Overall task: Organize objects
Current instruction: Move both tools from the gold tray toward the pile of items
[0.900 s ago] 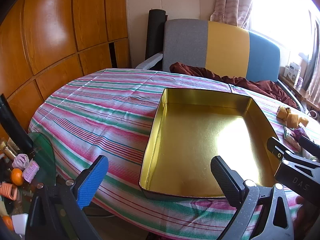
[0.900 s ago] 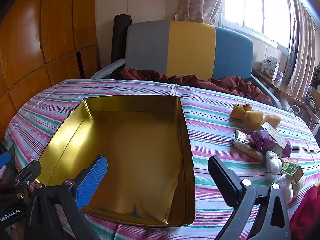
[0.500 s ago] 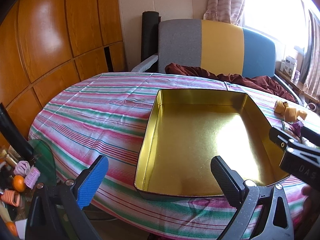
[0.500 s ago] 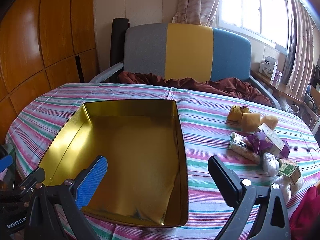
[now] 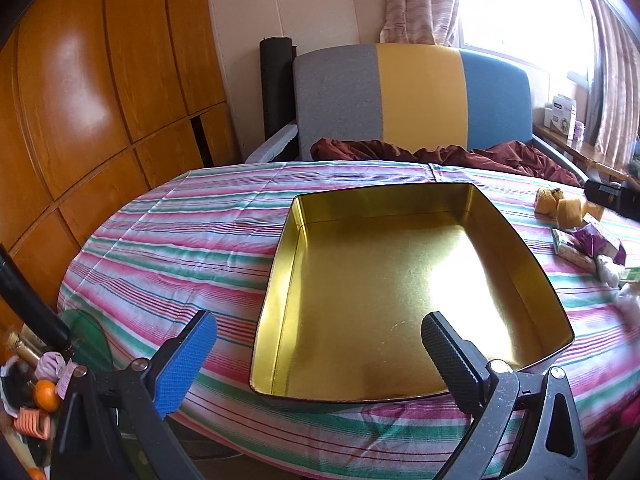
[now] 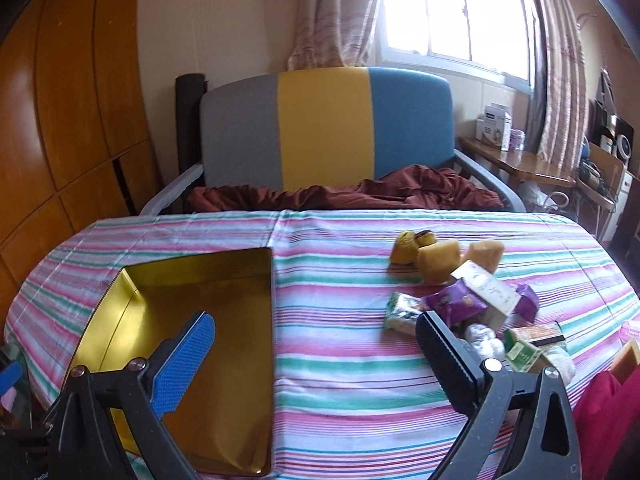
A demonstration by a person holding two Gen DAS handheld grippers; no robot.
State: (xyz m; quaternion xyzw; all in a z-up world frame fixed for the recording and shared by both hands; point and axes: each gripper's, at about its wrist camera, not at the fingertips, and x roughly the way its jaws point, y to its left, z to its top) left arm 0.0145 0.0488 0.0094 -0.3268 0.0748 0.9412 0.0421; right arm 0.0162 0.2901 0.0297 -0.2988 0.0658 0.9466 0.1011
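Behind right tongs, snack packets partly hidden; both tongs released, left tongs over tin

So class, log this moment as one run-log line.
left gripper: open, empty | right gripper: open, empty | gold tin: empty | snack pile: on tablecloth, right of tin

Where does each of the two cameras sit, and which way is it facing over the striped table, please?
Left wrist: rides the left gripper, looking forward and down onto the empty gold tin; both open fingers show, blue and black.
Right wrist: rides the right gripper, facing the striped tablecloth right of the tin, toward the pile of packets; both open fingers show.
Shared: tin, packets, tablecloth, and the grey, yellow and blue chair back.
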